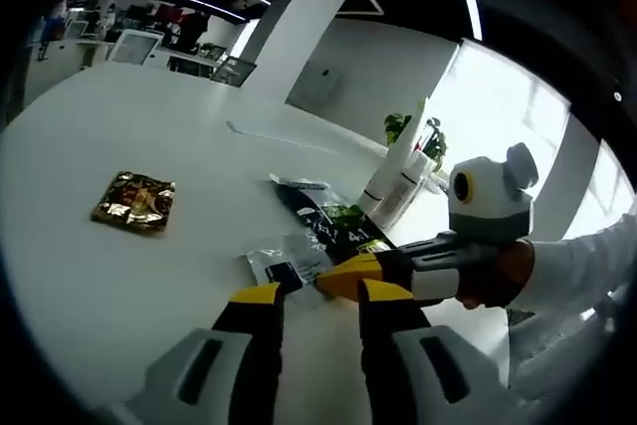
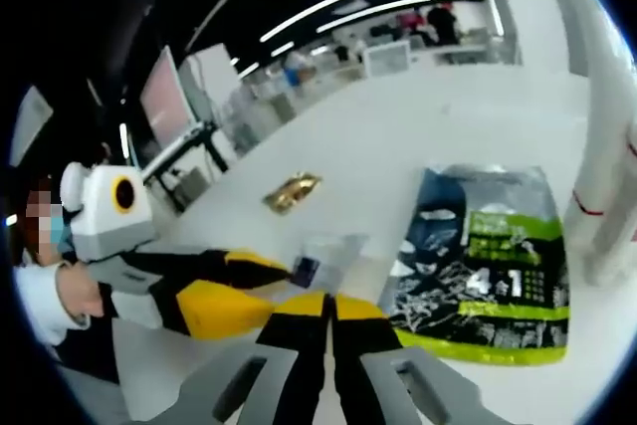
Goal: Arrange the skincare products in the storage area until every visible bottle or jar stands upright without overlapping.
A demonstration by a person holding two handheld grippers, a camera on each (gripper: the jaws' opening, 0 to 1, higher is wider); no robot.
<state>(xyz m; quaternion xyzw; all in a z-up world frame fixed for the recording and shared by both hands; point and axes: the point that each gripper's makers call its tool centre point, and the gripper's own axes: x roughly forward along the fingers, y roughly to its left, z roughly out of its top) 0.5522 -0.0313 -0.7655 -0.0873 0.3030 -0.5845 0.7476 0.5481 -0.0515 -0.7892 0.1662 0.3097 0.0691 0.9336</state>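
Where the white table carries the products, two white tubes upright and side by side at the far end, a small plant just behind them. In the right gripper view, same tubes tall at the right edge, red bands across them. Between tubes and grippers, a dark pouch lying flat, green and white print on its face; contents not visible. In the right gripper view, pouch flat, just beside the tubes. Nearer, a small clear sachet flat on the table, dark label on it, one corner just beside the pouch. Well apart to the left, a gold packet lying flat alone; also seen as a gold packet beyond the sachet in the right gripper view.

Left gripper parted by a narrow gap, nothing between its yellow tips, hovering just short of the sachet. In the right gripper view, left gripper coming in from the left, tips at the sachet's edge; contact not certain. Right gripper closed tip to tip with no visible gap, holding nothing; in the left gripper view, right gripper reaching in from the right, yellow tip at the sachet's near corner, a hand and white sleeve behind it.
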